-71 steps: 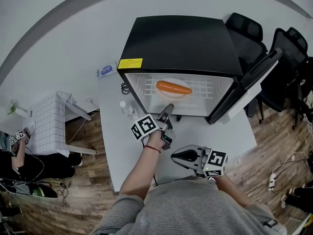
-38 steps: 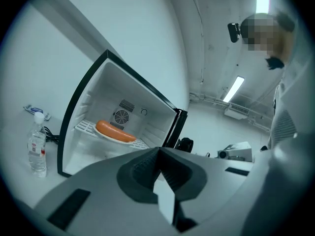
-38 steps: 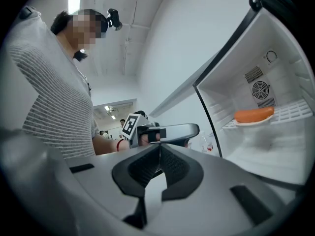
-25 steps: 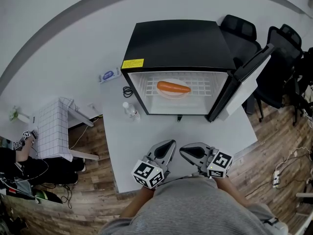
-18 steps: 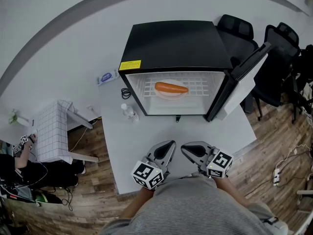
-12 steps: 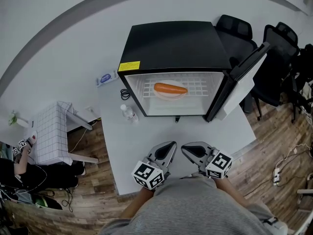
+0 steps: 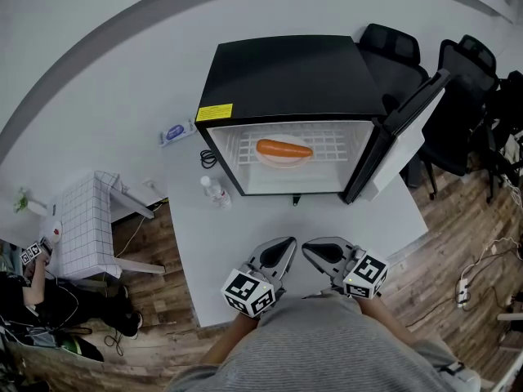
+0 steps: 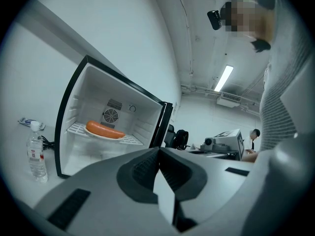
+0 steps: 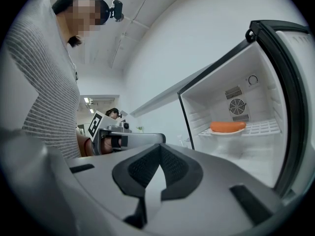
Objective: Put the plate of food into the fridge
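**Ana:** Where is the plate of food?

**Ben:** The plate point(image 7: 284, 158) sits on the white wire shelf point(image 7: 339, 146) inside the fridge point(image 7: 286, 72). A long orange piece of food point(image 7: 283, 148) lies on it.

**Ana:** Is the fridge shut?

**Ben:** No. Its door point(image 7: 410, 129) stands wide open on the right side.

**Ana:** What does the fridge stand on?

**Ben:** It stands at the back of a white surface point(image 7: 327, 219). A small water bottle point(image 7: 214, 190) stands upright just beside the fridge's front left corner. A black cable point(image 7: 207, 156) lies by the fridge's left wall.

**Ana:** Where are the tools?

**Ben:** The left tool point(image 7: 282, 249) and the right tool point(image 7: 314, 251) are side by side at the near edge of the surface. They are close to the person's grey top and well apart from the fridge. Both point roughly toward it.

**Ana:** Do they hold anything?

**Ben:** No. The left tool's jaws are pressed together with nothing between them. The right tool's jaws meet at the tips too, and it holds nothing.

**Ana:** What else is around?

**Ben:** Black chairs point(image 7: 409, 51) stand behind the open door. A small white table point(image 7: 86, 219) stands on the wood floor point(image 7: 155, 235) to the left.
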`<state>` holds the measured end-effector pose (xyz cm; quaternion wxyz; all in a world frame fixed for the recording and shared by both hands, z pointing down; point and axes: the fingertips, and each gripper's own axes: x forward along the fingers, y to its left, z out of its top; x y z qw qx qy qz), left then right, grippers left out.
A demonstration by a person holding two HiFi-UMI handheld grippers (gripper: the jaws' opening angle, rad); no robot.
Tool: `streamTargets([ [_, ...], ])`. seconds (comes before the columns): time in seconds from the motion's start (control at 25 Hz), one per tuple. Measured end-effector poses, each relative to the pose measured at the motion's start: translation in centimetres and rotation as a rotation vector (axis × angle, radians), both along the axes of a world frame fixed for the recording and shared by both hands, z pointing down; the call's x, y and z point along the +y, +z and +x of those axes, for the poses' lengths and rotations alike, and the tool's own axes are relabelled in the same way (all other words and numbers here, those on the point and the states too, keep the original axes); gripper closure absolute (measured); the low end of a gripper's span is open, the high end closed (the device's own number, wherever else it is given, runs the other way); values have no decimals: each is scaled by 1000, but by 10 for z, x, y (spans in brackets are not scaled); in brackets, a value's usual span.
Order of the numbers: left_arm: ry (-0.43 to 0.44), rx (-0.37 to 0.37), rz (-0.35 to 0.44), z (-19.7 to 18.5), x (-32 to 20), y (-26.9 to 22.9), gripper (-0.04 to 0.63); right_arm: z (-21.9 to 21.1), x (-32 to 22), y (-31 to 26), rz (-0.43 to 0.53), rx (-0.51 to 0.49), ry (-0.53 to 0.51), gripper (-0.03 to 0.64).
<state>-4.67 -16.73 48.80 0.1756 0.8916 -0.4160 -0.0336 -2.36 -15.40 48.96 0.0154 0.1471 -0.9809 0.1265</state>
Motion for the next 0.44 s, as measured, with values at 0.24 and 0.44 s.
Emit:
streamTargets([
  [0.24,1,5,-3,-2,-3,1,584,0,-3,1,-7,1,6,604],
  [0.44,4,5,-6,-1,-4,2,584,0,-3,3,-11,5,7,604],
])
